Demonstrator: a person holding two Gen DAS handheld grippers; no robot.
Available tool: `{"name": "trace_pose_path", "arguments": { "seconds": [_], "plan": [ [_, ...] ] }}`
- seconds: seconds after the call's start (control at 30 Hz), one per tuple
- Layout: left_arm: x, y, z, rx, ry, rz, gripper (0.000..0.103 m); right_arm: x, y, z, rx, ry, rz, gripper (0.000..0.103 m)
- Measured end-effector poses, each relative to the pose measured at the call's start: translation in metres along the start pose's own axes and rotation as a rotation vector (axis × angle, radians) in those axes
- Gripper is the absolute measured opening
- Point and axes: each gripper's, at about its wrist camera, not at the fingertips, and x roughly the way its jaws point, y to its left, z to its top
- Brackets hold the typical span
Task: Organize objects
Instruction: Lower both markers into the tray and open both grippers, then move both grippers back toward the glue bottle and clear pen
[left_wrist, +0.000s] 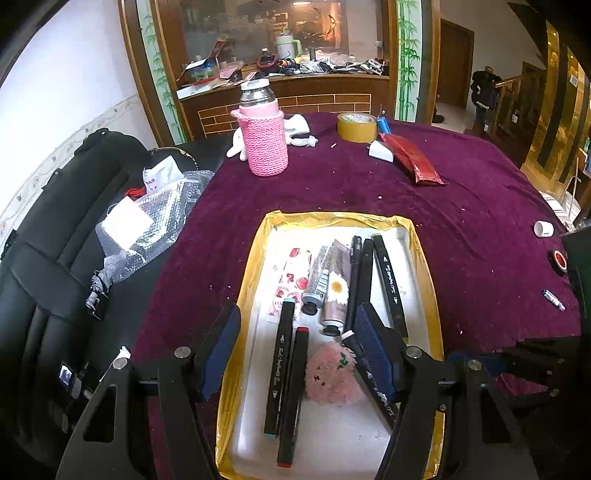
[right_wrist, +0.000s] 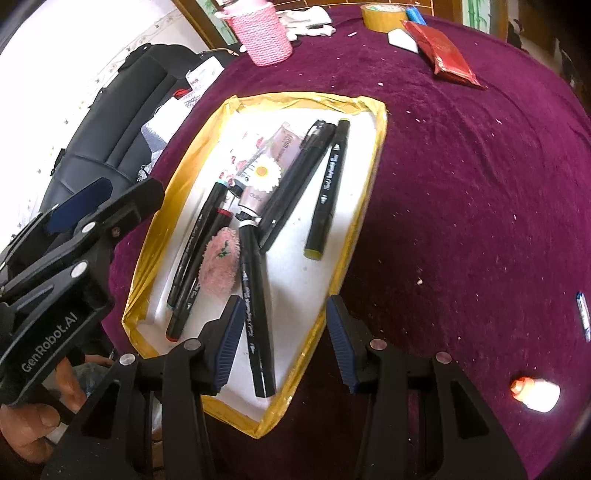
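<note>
Covering most of the view is the desk (left_wrist: 461, 206) w/ purple cloth, and on it the yellow-edged tray (left_wrist: 255, 258), which already holds most small things: several black markers (left_wrist: 389, 280), two tubes (left_wrist: 334, 291), a flowered packet (left_wrist: 291, 277) and a pink fluffy ball (left_wrist: 332, 373). So I judge the task is mostly done. Left outside on the cloth are approx. these: pink knitted bottle (left_wrist: 264, 144), tape roll (left_wrist: 356, 127), red packet (left_wrist: 412, 158), white cap (left_wrist: 543, 229), a small battery-like piece (left_wrist: 554, 300). Left gripper (left_wrist: 295, 350) hangs over the near part of the tray, fingers wide, nothing between them pressed. Right gripper (right_wrist: 282, 339) is above the tray's near edge, fingers moderately apart; one marker (right_wrist: 255, 314) lies below them, but not gripped.
</note>
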Motion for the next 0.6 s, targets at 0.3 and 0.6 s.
{"name": "trace_pose_path", "arguments": {
  "seconds": [0.3,0.6],
  "plan": [
    [-0.016,-0.038,-0.001,0.009,0.015,0.031,0.059,-0.024,-0.033,-0.011,0.0,-0.006,0.027,0.045],
    [-0.036,-0.106,-0.007,0.066,0.029,0.049,0.059,-0.05,-0.084,-0.026,0.018,0.001,0.052,0.045]
  ]
}}
